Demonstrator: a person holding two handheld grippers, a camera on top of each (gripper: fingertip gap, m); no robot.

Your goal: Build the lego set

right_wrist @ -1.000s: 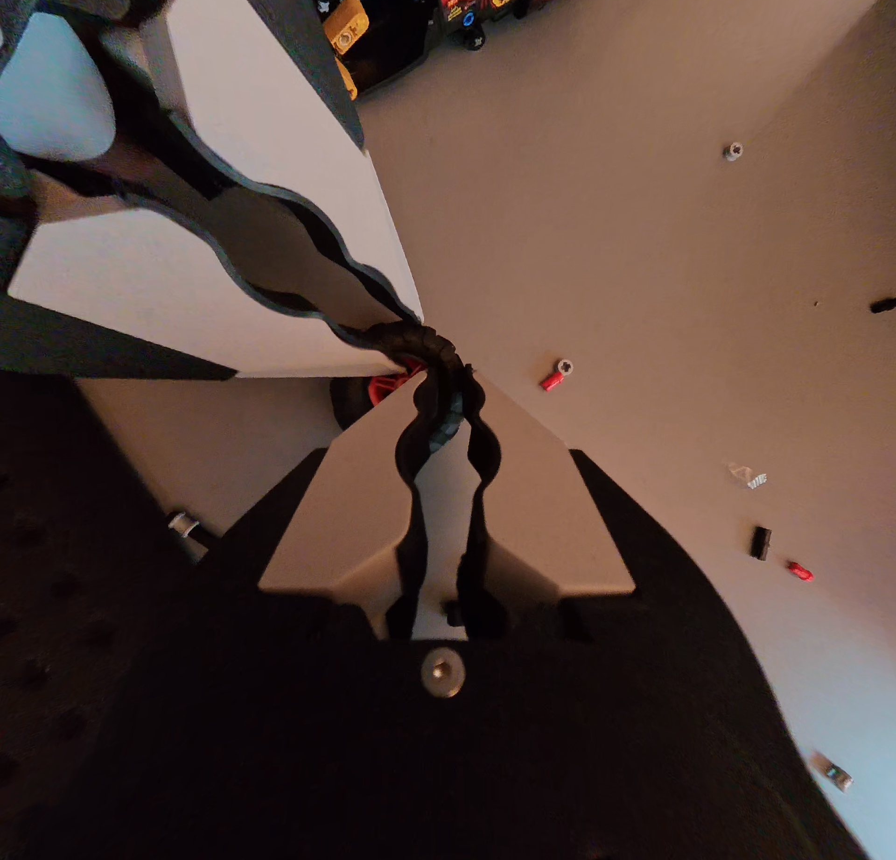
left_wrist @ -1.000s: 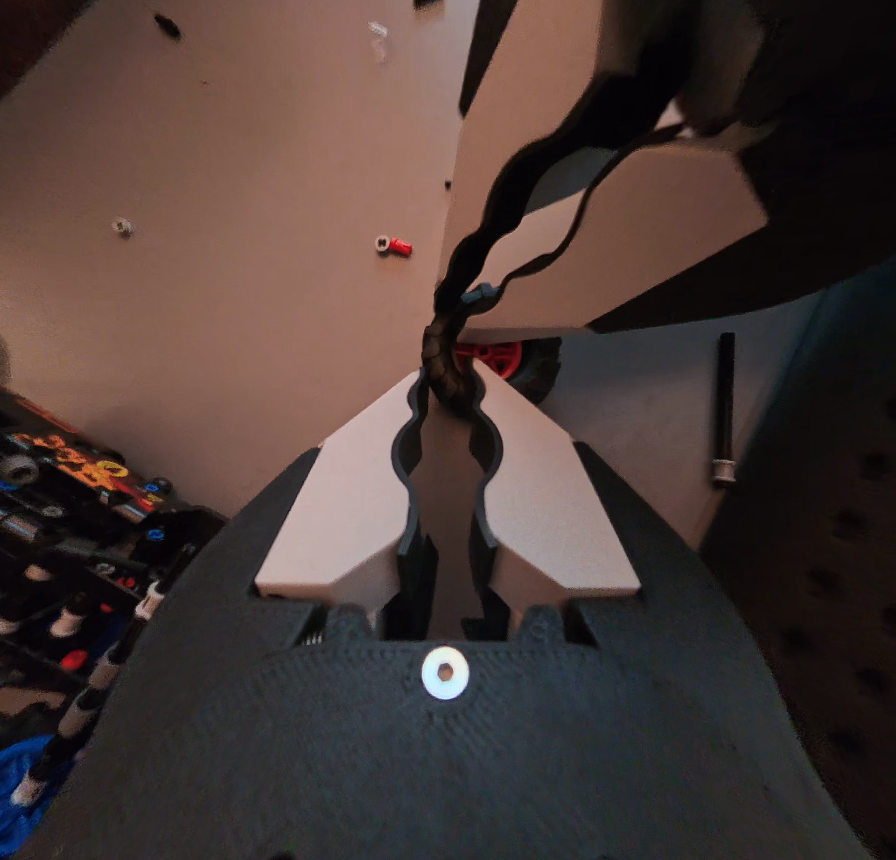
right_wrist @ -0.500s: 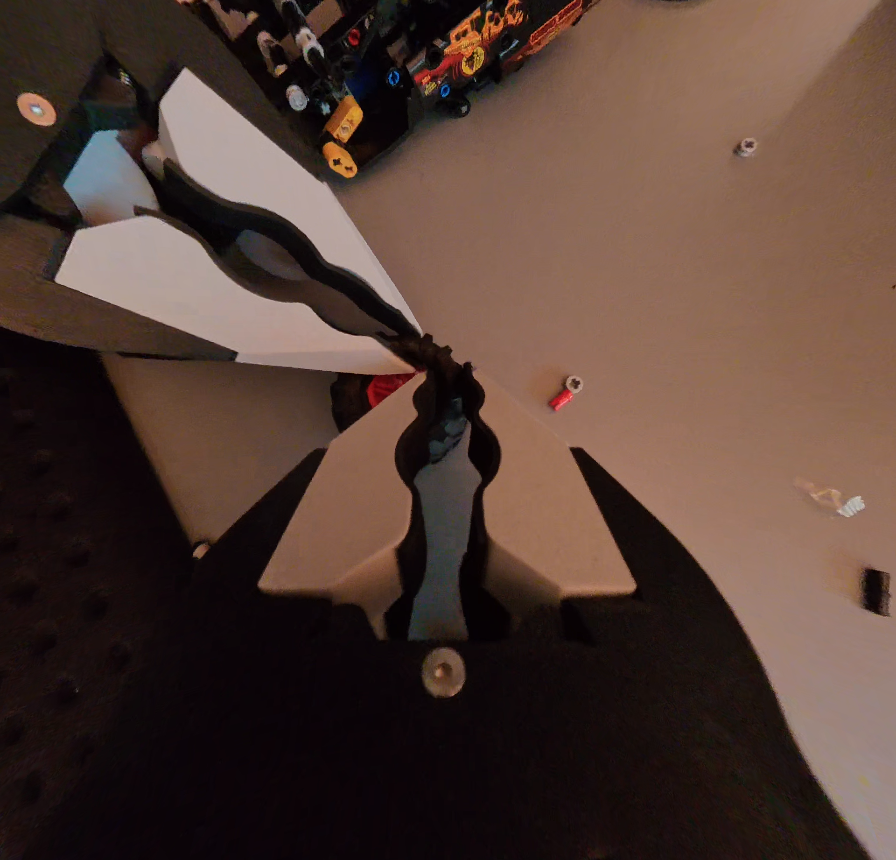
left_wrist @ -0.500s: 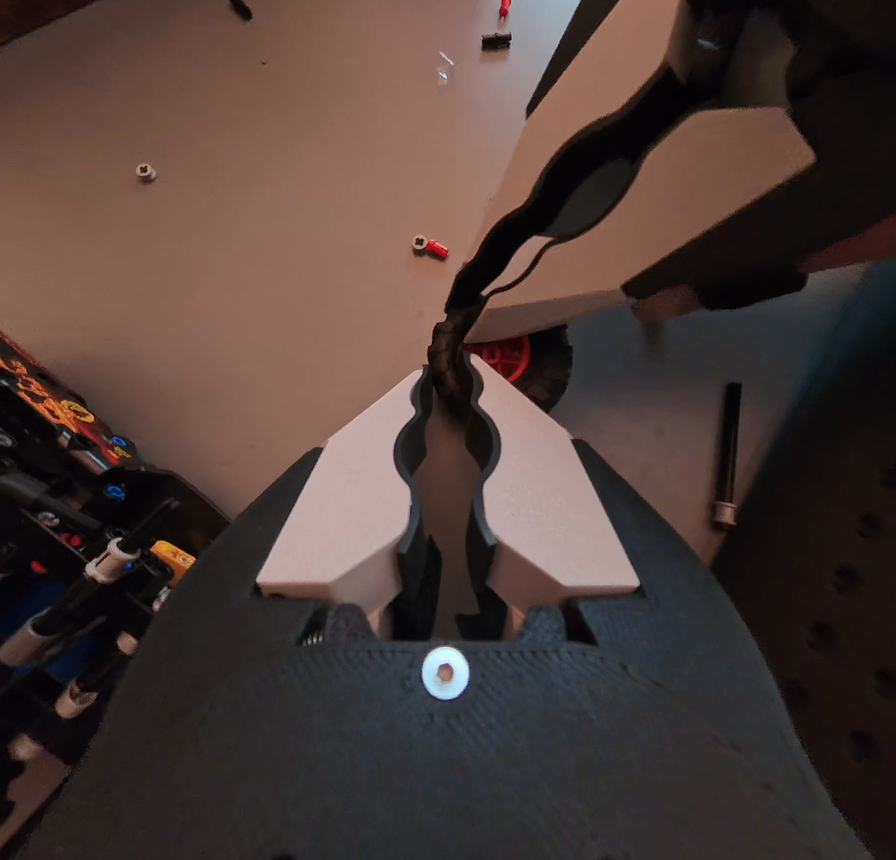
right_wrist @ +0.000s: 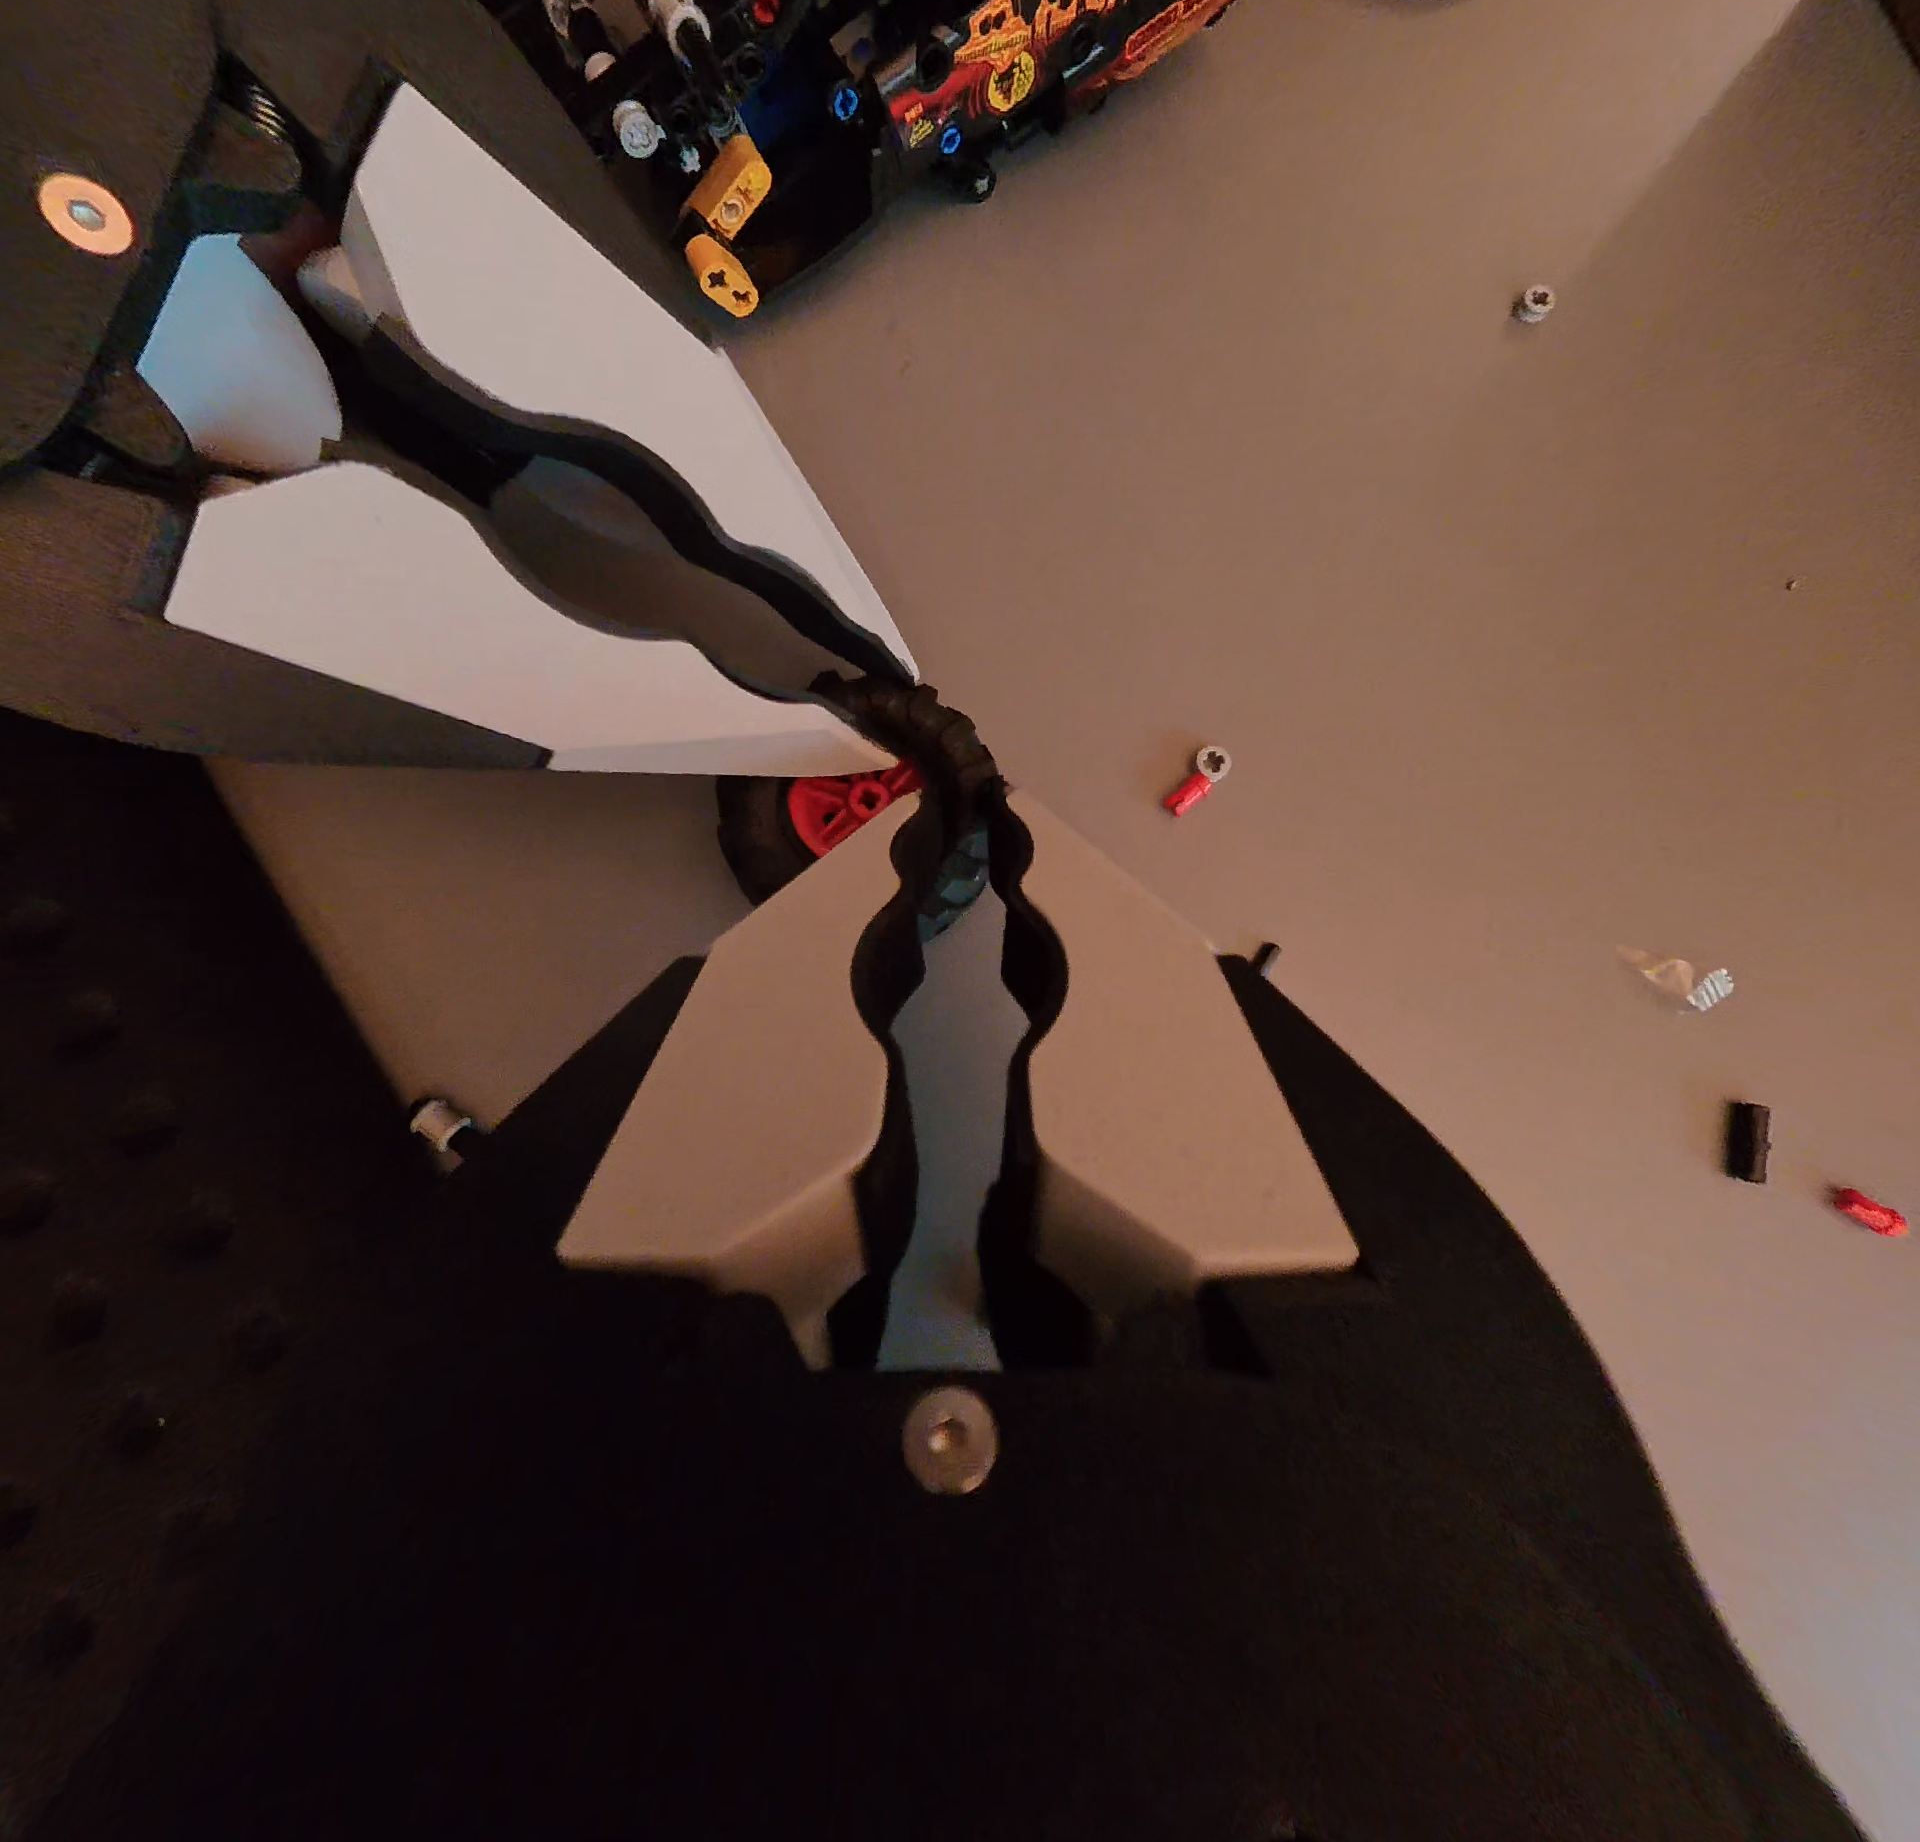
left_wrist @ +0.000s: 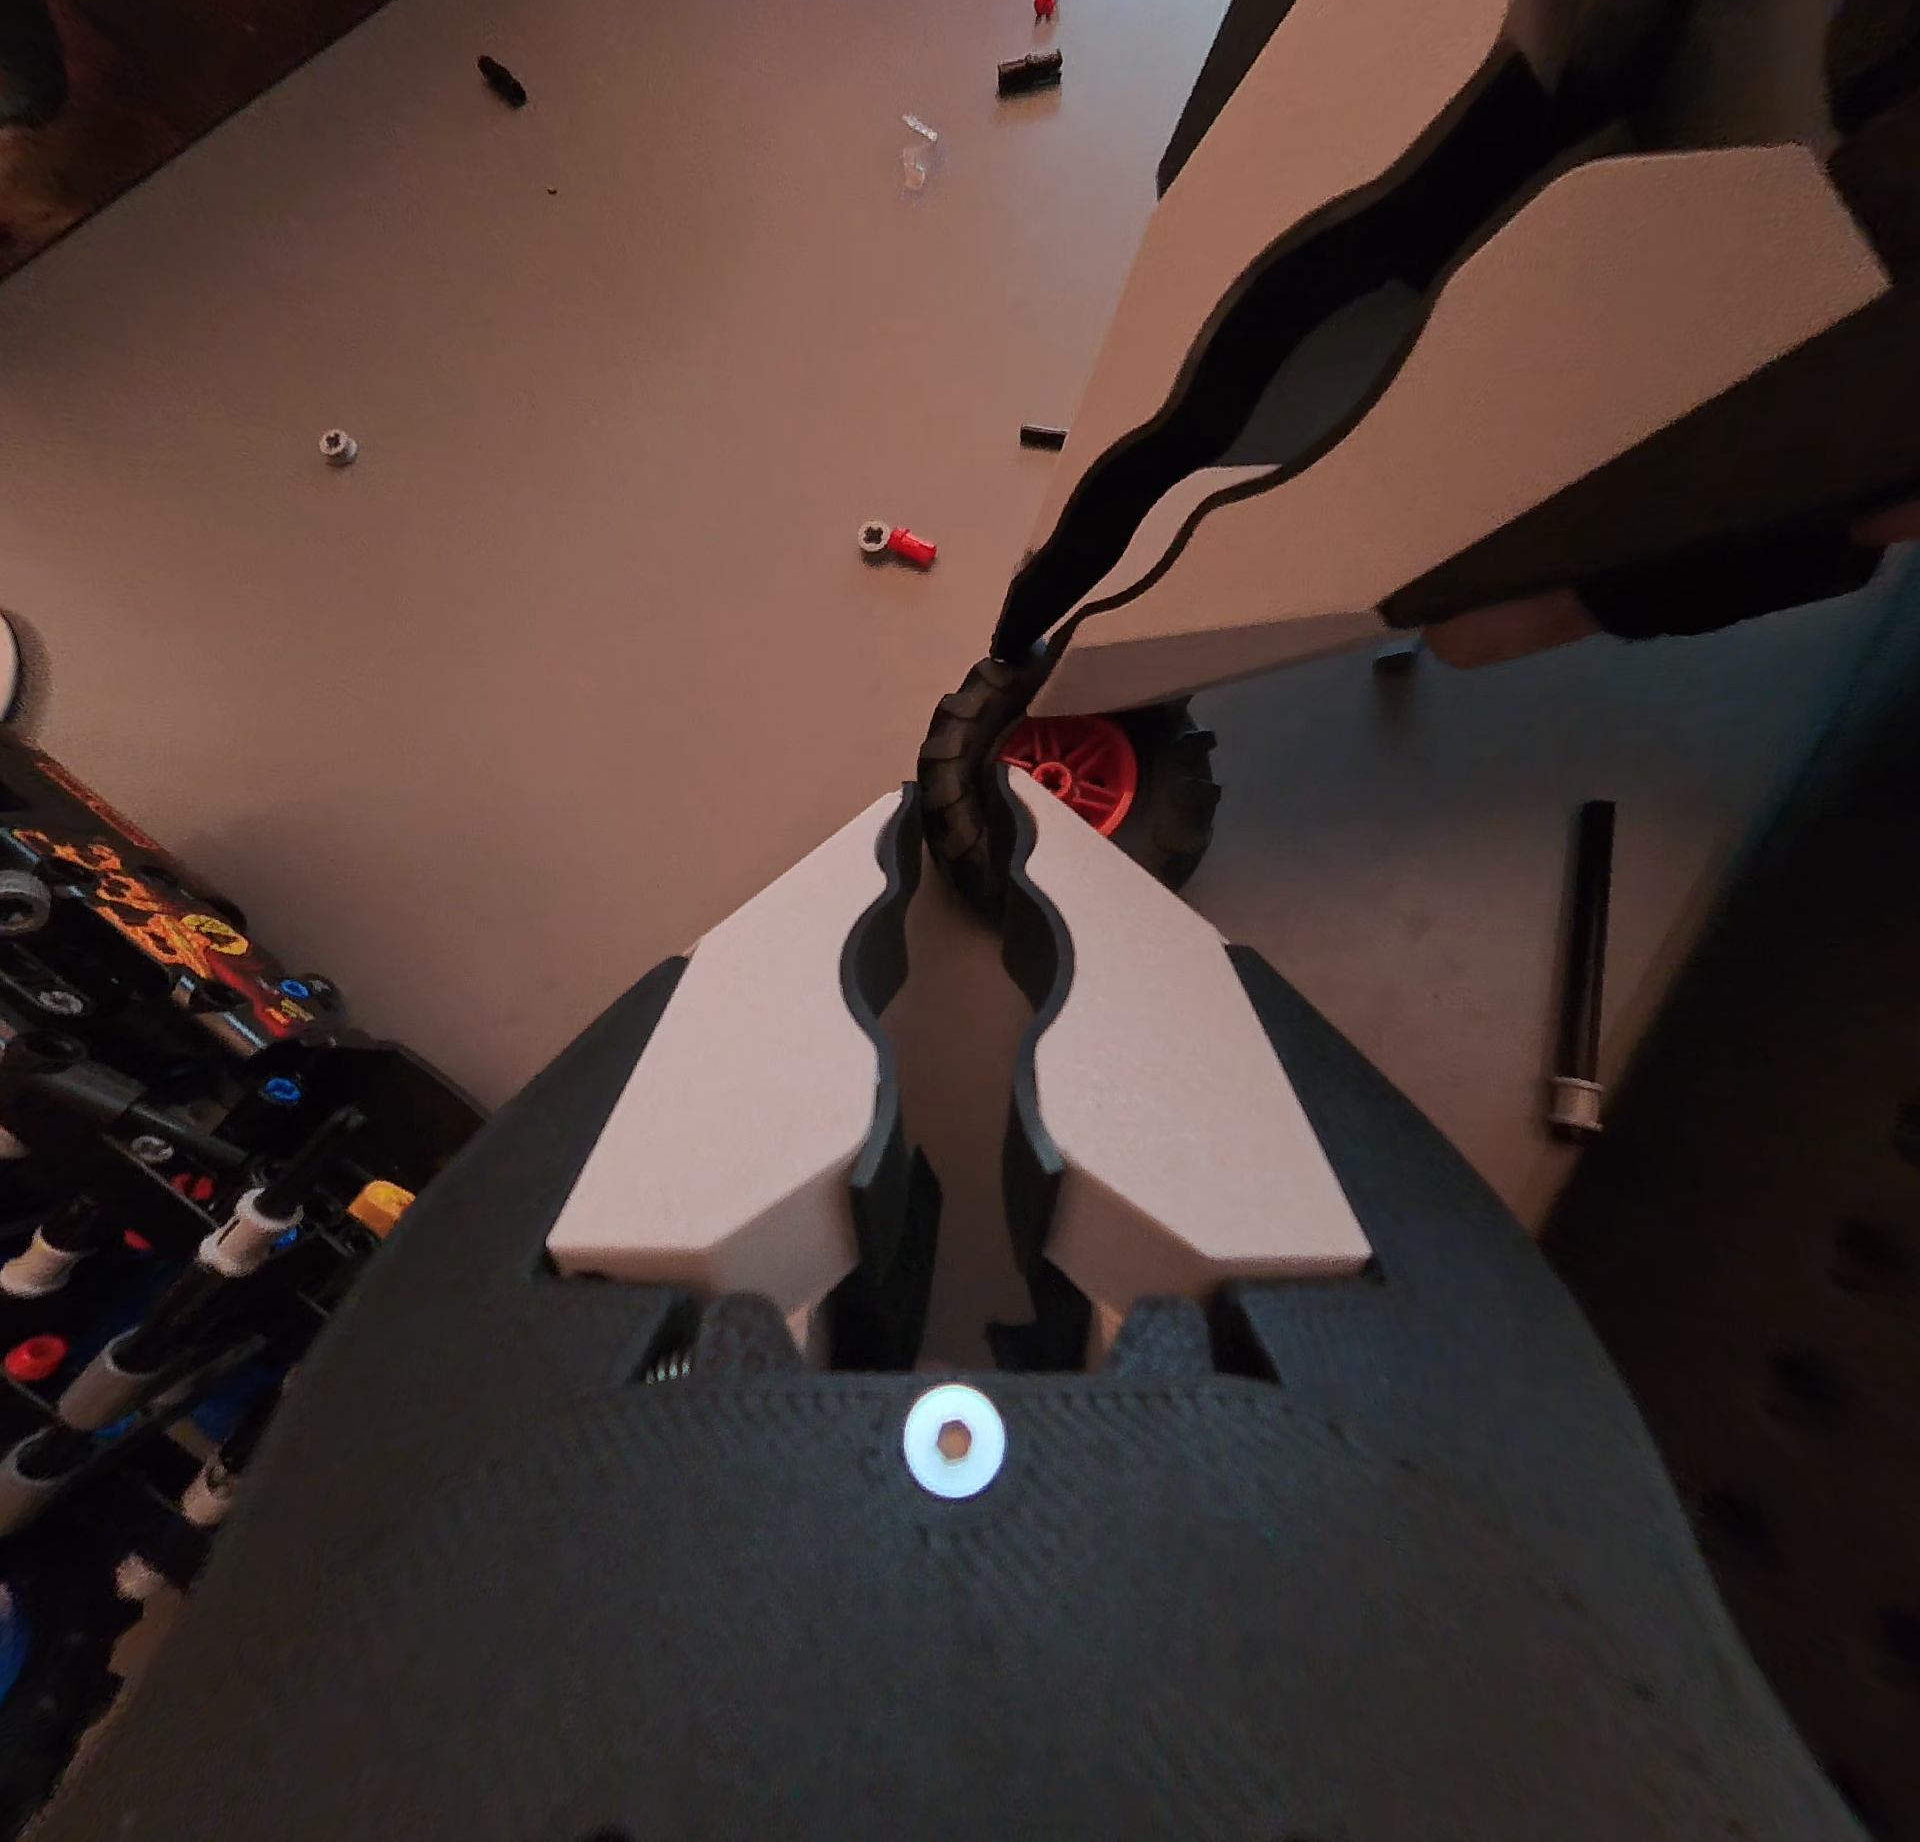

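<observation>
A black rubber tyre [left_wrist: 961, 743] is pinched between both grippers above the table. My left gripper [left_wrist: 961, 797] is shut on its near end. My right gripper [left_wrist: 1027, 641] comes in from the upper right and is shut on its far end. In the right wrist view, my right gripper [right_wrist: 958, 807] grips the tyre [right_wrist: 920, 720] and my left gripper [right_wrist: 875, 693] reaches in from the upper left. A dark grey round piece [right_wrist: 956, 883] sits between my right fingers, just behind the tips. A red-rimmed wheel [left_wrist: 1081, 779] stands on the table behind the tips.
The black lego vehicle with orange stickers [left_wrist: 135, 961] stands at the left and also shows at the top of the right wrist view [right_wrist: 987, 57]. Loose parts lie on the grey table: a red pin with grey bush [left_wrist: 899, 543], a grey bush [left_wrist: 338, 447], a black axle [left_wrist: 1584, 961] and black pins [left_wrist: 1029, 71]. My two grippers' fingertips are within a few centimetres of each other. The right tips stand about 5 centimeters off the red pin with grey bush [left_wrist: 899, 543]. It is also in sight in the right wrist view [right_wrist: 1196, 783].
Both grippers have kept their hold on the tyre. They have swung apart, so each shows farther back in the other's view, and the tyre is drawn out more between the tips.
</observation>
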